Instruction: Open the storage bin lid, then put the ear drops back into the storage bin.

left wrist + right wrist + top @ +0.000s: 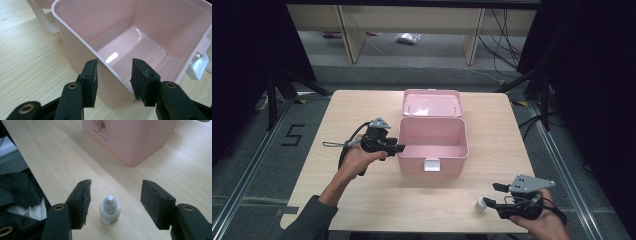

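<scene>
Nearest, the left gripper (113, 82) holds its fingers wide astride the near wall of the open pink plastic box (433, 140) mid-bench (362, 200). Right gripper (115, 200) fingers stand wide around the small white dropper bottle (110, 211), untouched, upright on pale wood; grey floor beyond.

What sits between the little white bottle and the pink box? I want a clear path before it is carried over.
Only bare wooden table separates the bottle from the pink box, as the right gripper view shows.
</scene>
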`<action>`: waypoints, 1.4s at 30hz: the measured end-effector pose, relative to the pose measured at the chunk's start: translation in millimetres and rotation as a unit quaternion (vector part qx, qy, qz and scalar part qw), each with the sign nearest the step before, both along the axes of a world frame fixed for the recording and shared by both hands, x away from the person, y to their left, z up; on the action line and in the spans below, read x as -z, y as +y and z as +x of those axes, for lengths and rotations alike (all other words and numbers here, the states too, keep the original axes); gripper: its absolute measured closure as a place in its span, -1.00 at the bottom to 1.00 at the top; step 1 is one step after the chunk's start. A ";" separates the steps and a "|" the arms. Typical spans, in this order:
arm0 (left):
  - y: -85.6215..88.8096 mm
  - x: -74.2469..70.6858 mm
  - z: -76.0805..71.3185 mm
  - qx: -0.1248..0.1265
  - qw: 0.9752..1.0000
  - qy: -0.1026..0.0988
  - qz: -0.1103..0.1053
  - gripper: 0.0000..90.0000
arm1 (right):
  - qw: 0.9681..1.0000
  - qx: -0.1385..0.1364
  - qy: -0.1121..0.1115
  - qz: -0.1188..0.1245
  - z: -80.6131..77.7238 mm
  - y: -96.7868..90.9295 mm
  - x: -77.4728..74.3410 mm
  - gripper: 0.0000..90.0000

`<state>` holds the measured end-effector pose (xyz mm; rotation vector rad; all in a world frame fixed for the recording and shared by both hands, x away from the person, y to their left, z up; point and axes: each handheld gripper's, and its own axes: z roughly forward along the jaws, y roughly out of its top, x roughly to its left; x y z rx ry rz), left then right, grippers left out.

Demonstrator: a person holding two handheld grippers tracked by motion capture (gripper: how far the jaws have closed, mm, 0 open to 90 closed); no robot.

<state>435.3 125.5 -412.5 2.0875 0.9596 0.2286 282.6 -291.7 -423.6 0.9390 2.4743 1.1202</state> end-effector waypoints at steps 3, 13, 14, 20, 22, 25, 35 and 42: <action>0.6 -0.2 0.9 0.011 1.000 0.003 -0.003 0.24 | 1.000 -0.012 -0.007 -0.019 0.8 2.6 1.7 -0.09; 0.1 0.4 0.4 0.007 1.000 0.002 -0.006 0.24 | 0.998 -0.006 0.011 -0.057 0.1 11.1 9.9 -0.11; 0.1 0.4 0.4 0.007 1.000 0.002 -0.006 0.24 | 0.998 -0.006 0.011 -0.057 0.1 11.1 9.9 -0.11; 0.1 0.7 0.3 0.001 1.000 -0.001 -0.006 0.24 | 0.997 -0.012 0.018 -0.079 0.6 15.5 12.4 -0.12; 0.8 0.3 0.7 0.008 1.000 0.000 -0.004 0.23 | 0.996 -0.014 0.021 -0.088 1.1 15.5 12.7 -0.13; 0.1 0.4 0.5 0.007 1.000 -0.001 -0.005 0.23 | 0.995 -0.021 0.017 -0.097 2.7 16.2 16.6 -0.14; 0.7 0.3 0.6 0.009 1.000 -0.001 -0.003 0.23 | 0.992 -0.028 0.022 -0.118 5.0 20.1 17.1 -0.15; 0.2 0.6 0.3 0.003 1.000 0.002 -0.005 0.23 | 0.988 -0.027 0.038 -0.147 8.2 25.9 14.0 -0.15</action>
